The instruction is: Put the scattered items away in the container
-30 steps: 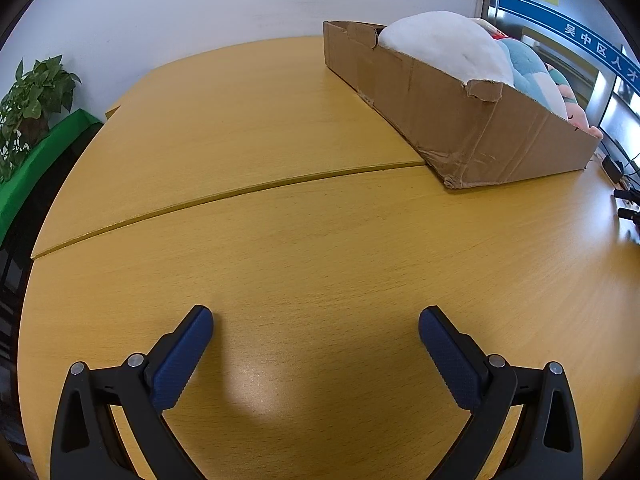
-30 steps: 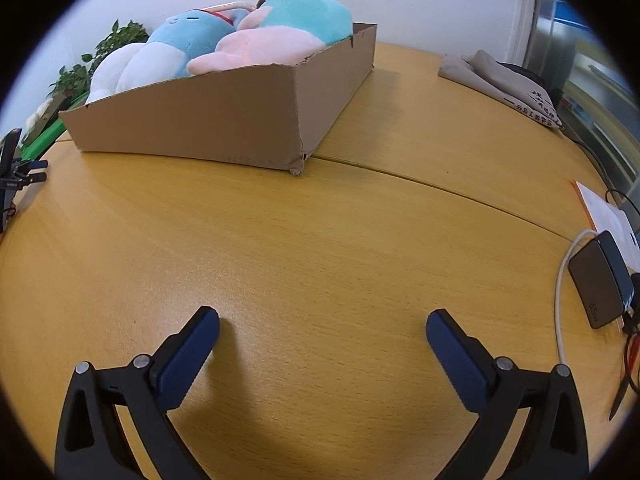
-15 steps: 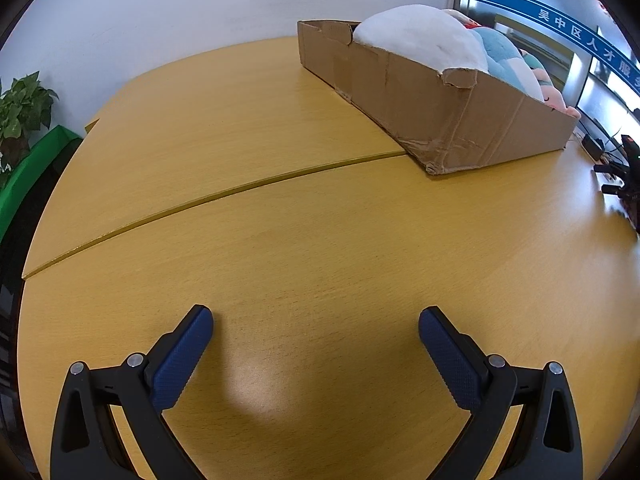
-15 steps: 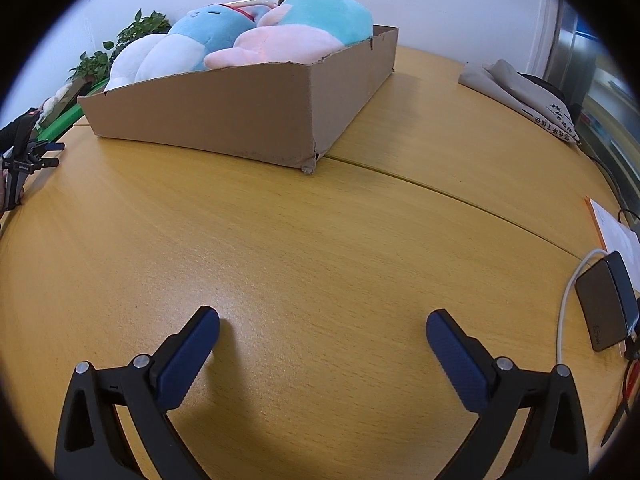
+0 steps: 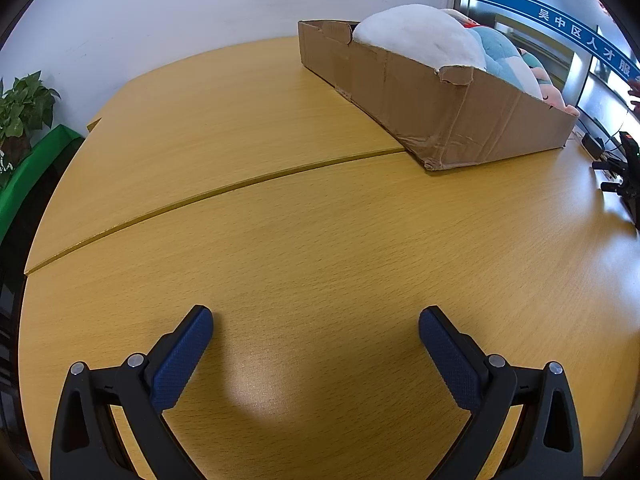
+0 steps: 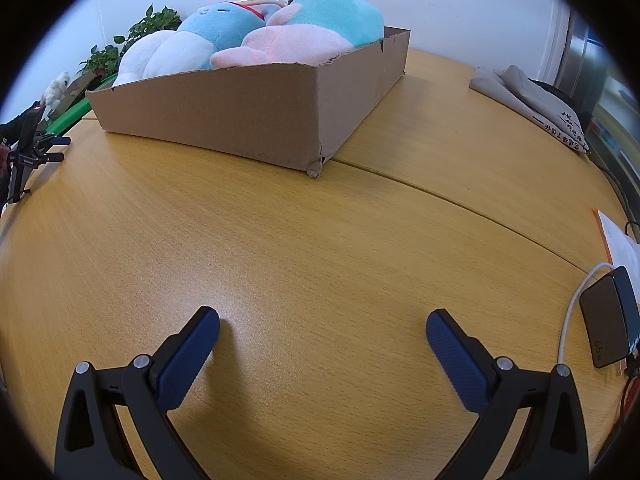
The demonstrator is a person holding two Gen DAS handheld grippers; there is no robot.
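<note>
- Both grippers are empty: the left gripper [image 5: 316, 320] has its blue pads spread wide apart over bare wood, and the right gripper [image 6: 323, 320] is the same, fingers well apart with nothing between them.
- Cardboard box [image 6: 256, 120] sits toward the far side of the table [image 5: 320, 240], straddling the seam where the two tabletop halves meet. In the left wrist view it's off toward the far right; in the right wrist view it's far and a bit left.
- Box is stuffed: a white plush [image 5: 420, 36] at one end, a light blue plush [image 6: 220, 20] next to it, and a teal and pink plush [image 6: 312, 28] at the other end. They bulge well above the cardboard walls.
- Task looks basically done as far as these views go. No loose toys show anywhere on the wood in front of either gripper.
- Stuff that's left on the table doesn't look like part of the job: a black charger brick [image 6: 608, 320] with a white cable at the right edge, and a folded grey cloth bag [image 6: 532, 100] at the far right.
- Can't rule out something scattered outside both views, so a quick look around would be the only thing left, if anything.
- Potted plant [image 5: 22, 108] sits off the table's left side.
</note>
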